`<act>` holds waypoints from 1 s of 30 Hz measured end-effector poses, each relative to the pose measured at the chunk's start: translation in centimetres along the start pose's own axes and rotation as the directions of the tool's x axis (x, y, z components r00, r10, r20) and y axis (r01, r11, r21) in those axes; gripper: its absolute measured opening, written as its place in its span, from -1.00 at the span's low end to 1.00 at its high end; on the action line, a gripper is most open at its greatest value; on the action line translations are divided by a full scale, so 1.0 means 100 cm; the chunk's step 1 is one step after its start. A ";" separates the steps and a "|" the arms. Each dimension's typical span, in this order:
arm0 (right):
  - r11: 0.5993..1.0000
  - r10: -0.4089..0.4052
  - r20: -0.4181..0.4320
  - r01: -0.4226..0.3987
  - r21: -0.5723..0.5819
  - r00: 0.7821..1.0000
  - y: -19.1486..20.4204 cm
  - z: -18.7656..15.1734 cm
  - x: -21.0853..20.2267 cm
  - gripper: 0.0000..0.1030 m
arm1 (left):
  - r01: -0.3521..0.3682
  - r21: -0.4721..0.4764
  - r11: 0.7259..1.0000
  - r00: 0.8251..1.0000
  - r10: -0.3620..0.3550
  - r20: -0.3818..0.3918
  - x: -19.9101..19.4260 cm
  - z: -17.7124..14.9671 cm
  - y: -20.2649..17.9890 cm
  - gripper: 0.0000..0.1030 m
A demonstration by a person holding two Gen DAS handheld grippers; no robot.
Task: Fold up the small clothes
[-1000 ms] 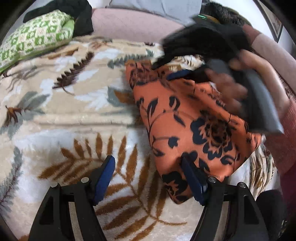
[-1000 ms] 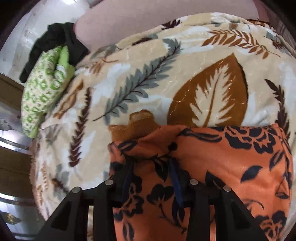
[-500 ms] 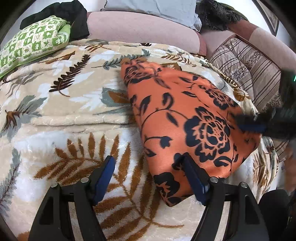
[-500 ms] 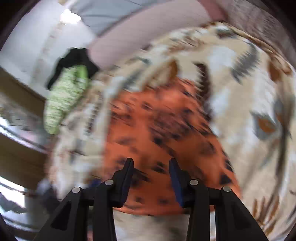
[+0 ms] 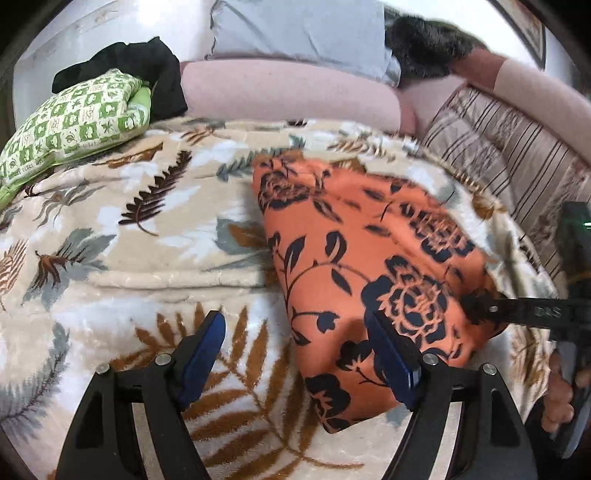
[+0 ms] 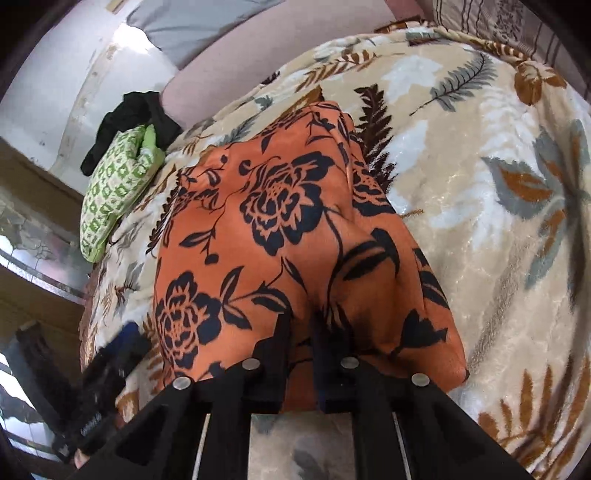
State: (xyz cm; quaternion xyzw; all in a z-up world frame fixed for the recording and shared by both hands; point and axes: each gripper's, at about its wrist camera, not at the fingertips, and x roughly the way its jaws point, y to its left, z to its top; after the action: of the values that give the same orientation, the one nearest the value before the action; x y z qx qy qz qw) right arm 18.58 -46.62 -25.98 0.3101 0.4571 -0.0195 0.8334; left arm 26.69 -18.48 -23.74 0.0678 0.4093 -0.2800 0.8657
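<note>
Left wrist view: the left tongs [image 5: 295, 350] hang spread wide and grasping nothing, one blue pad [image 5: 201, 356] over the leaf-patterned blanket [image 5: 122, 258] and the other just at the near edge of the orange floral garment [image 5: 354, 266]. That garment lies folded on the blanket, to the right of the middle, running from the far side of the bed towards the camera. At its right edge the right tongs [image 5: 480, 308] come in from the side, the black tips pinched onto the cloth's edge, with the person's fingers [image 5: 557, 391] visible around the handle low at the right. Farther back, a green-and-white checked pillow [image 5: 74, 118] sits at the left with a black cloth [image 5: 147, 70] draped behind it, a pale grey pillow [image 5: 295, 29] leans on the pink backrest [image 5: 288, 92], and a striped cushion [image 5: 509, 158] lies off to the right. Right wrist view: the right tongs [image 6: 299, 325] are clenched on the near edge of the orange floral garment [image 6: 277, 221], with a pucker of cloth gathered between the two narrow-set fingers. The garment stretches away from them across the blanket [image 6: 480, 184] towards the green checked pillow [image 6: 114, 188] and the black cloth [image 6: 136, 114]. At the lower left the left tongs [image 6: 118, 354] show as a dark, blurred shape beside the garment's edge.
</note>
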 end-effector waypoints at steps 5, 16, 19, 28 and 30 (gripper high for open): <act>0.998 -0.026 0.038 0.028 -0.062 0.999 0.006 -0.010 -0.002 -0.75 | -0.009 -0.027 1.000 0.998 0.007 -0.059 0.013 -0.002 0.000 0.55; 0.999 0.022 0.057 -0.019 -0.051 0.998 0.000 -0.008 0.001 -0.75 | -0.027 -0.034 0.999 0.998 0.025 -0.055 0.019 -0.001 -0.004 0.58; 0.998 0.013 0.059 -0.009 -0.065 0.998 0.002 -0.009 0.002 -0.75 | -0.036 -0.030 0.999 0.998 0.035 -0.048 0.022 -0.001 -0.005 0.61; 0.999 0.028 0.046 -0.026 -0.045 0.999 0.002 -0.006 0.001 -0.75 | -0.054 -0.036 0.998 0.998 0.052 -0.045 0.023 0.000 -0.005 0.70; 0.998 0.033 0.039 -0.031 -0.045 0.999 0.005 -0.004 -0.004 -0.68 | -0.061 -0.033 0.998 0.998 0.059 -0.037 0.020 0.004 -0.005 0.70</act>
State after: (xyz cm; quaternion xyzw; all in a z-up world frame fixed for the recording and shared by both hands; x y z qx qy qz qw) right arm 18.24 -46.11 -25.52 0.2983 0.4356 -0.0022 0.8493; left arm 27.66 -19.93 -24.94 0.0705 0.4274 -0.2457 0.8672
